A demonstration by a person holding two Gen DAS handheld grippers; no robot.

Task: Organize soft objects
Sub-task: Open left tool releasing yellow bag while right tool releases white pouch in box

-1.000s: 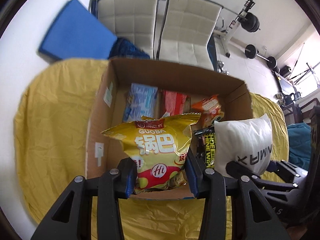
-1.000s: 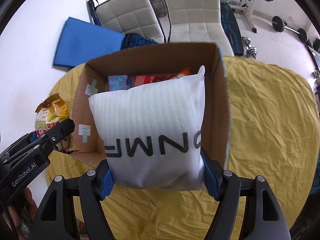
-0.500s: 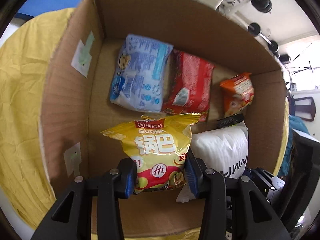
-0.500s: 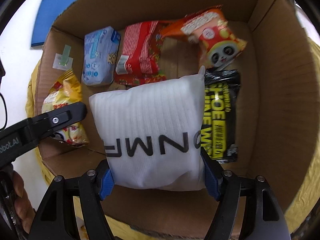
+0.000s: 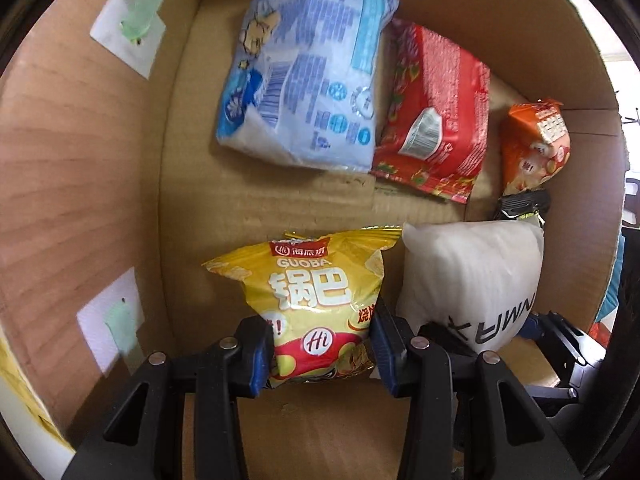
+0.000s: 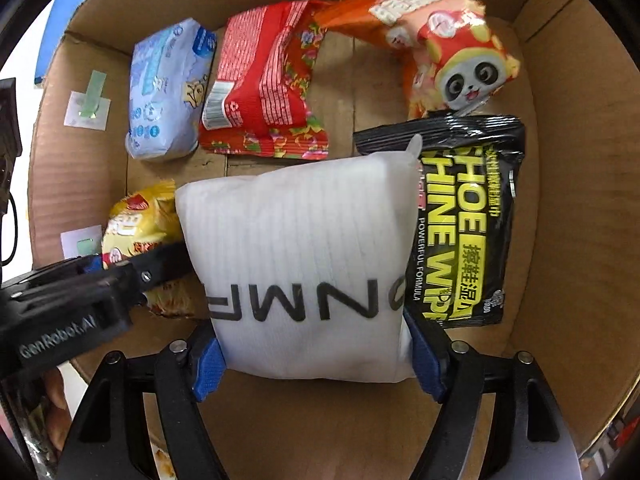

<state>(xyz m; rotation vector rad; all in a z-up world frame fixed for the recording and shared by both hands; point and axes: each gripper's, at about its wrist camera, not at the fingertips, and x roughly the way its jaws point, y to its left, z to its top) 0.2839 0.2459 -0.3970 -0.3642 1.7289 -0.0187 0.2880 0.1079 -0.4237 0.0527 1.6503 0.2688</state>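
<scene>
Looking into the box (image 5: 80, 184), I see my left gripper (image 5: 322, 350) with its jaws clamped on the yellow bag (image 5: 316, 300), low beside the left wall. Past it, the blue pack (image 5: 304, 68) lies on the floor touching the red pack (image 5: 436, 120) (their edges overlap). Just right of the yellow bag, my right gripper (image 6: 314, 364) has its jaws clamped on the white pouch (image 6: 304, 268), the two held items almost touching. The pouch covers the left edge of the black wipes (image 6: 468, 220), which lie flat. Behind those, the orange bag (image 6: 436, 40) leans near the back right corner.
</scene>
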